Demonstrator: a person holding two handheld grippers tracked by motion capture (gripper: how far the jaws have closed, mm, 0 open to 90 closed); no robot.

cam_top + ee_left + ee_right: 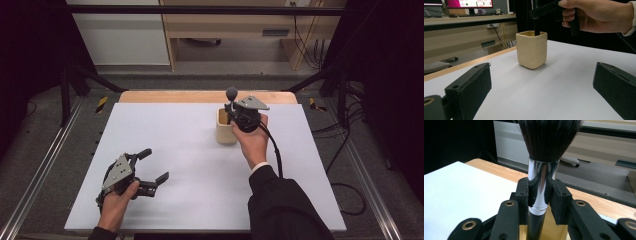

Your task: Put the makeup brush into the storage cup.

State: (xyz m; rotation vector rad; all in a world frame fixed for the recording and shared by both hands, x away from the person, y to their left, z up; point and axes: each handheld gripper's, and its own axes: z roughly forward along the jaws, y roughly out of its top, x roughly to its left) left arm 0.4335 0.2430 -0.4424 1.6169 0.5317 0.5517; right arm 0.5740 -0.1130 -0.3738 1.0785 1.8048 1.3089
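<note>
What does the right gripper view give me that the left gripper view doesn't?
Right gripper view: the brush up close, dark bristles upward, its shiny metal ferrule clamped between the right gripper's jaws. Left gripper view: the cream cup from the side, upright on the white table, with the left gripper open and empty well short of it. Both: the brush handle going down into the cup.

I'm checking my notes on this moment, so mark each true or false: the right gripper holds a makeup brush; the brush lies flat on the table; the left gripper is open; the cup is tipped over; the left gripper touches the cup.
1. The right gripper holds a makeup brush: true.
2. The brush lies flat on the table: false; it stands upright, handle in the cup.
3. The left gripper is open: true.
4. The cup is tipped over: false; it stands upright.
5. The left gripper touches the cup: false; it is well apart.
</note>
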